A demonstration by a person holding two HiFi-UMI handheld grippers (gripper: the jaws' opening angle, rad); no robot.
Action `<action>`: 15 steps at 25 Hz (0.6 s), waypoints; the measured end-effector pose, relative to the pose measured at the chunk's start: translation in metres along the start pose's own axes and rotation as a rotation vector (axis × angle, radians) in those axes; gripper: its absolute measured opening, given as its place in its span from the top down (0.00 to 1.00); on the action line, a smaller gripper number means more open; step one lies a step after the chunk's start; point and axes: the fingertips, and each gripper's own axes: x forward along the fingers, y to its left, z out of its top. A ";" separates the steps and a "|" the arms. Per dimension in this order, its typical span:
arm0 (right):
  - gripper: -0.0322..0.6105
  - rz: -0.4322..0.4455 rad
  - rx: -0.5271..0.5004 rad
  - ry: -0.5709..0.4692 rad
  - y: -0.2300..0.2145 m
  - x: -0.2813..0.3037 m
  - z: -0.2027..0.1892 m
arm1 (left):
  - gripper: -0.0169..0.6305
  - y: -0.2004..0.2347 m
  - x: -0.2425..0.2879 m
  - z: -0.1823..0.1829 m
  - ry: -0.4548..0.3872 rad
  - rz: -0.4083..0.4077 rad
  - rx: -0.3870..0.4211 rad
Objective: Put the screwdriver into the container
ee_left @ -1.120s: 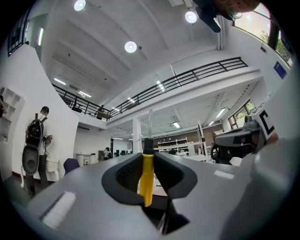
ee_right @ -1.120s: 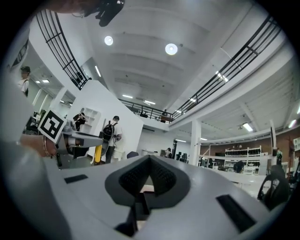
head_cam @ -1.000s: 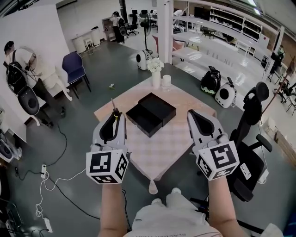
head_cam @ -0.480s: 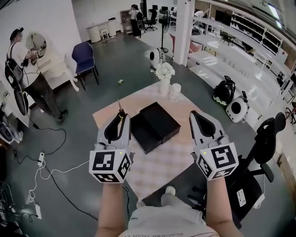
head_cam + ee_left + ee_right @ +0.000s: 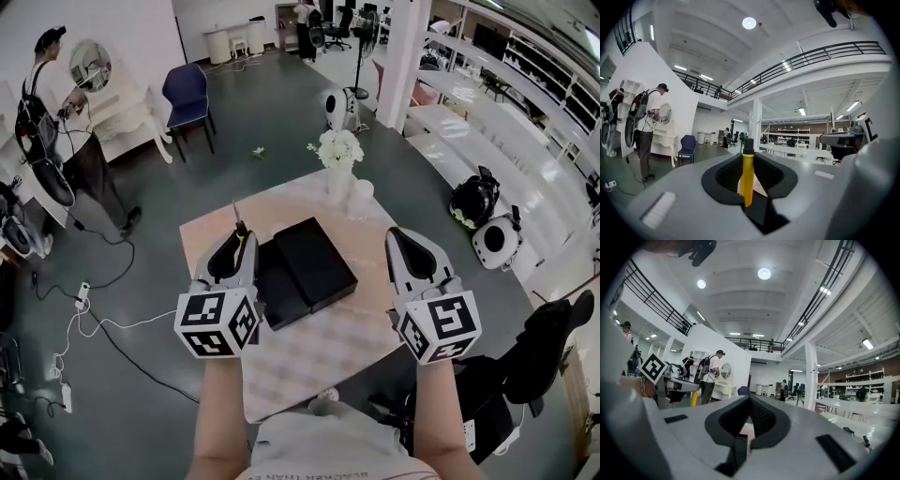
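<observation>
Out past the left gripper's (image 5: pixel 233 246) outer side, white cables (image 5: pixel 98 330) trail over the dark floor, and a person (image 5: pixel 58 105) stands at a white dresser, seen from behind.

The left gripper is clamped on the screwdriver (image 5: pixel 235 217). In the head view most of the yellow handle is buried between the grey shells, so only a sliver of yellow and the thin metal shaft poke out beyond the tips. The left gripper view shows it better: the smooth yellow handle (image 5: pixel 747 177) stands upright between the ribbed black pads (image 5: pixel 724 174), and its lower end is lost in the dark slot behind them.

Just inside that gripper, and between the two grippers, the black container (image 5: pixel 315 262) lies on a pale checked table (image 5: pixel 314 352). It is matte and flat-sided, in two rectangular parts side by side. Which part is the open one is hard to tell. The screwdriver is beside it and outside it. Beyond the container, near the table's far corner, stands a white vase (image 5: pixel 338 178) of white flowers. The table's near corner points at the person's body, and bare cloth lies under both grippers.

The right gripper (image 5: pixel 402 242) is closed, with its black tips (image 5: pixel 750 401) meeting on nothing. Off its outer side a black office chair (image 5: pixel 542 349) is cut off by the picture's edge.
</observation>
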 end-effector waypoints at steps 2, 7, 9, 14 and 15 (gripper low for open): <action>0.94 0.010 0.017 0.016 -0.009 0.007 -0.011 | 0.85 0.001 0.013 -0.018 0.058 0.014 -0.040; 0.94 0.024 0.064 0.079 -0.020 0.022 -0.046 | 0.85 0.008 0.038 -0.073 0.229 0.031 -0.146; 0.94 0.030 0.080 0.105 -0.021 0.030 -0.059 | 0.85 0.012 0.046 -0.098 0.301 0.031 -0.188; 0.94 0.052 0.107 0.162 -0.016 0.043 -0.084 | 0.85 0.017 0.061 -0.168 0.507 0.043 -0.333; 0.94 0.055 0.111 0.171 -0.015 0.044 -0.088 | 0.85 0.017 0.063 -0.182 0.544 0.050 -0.365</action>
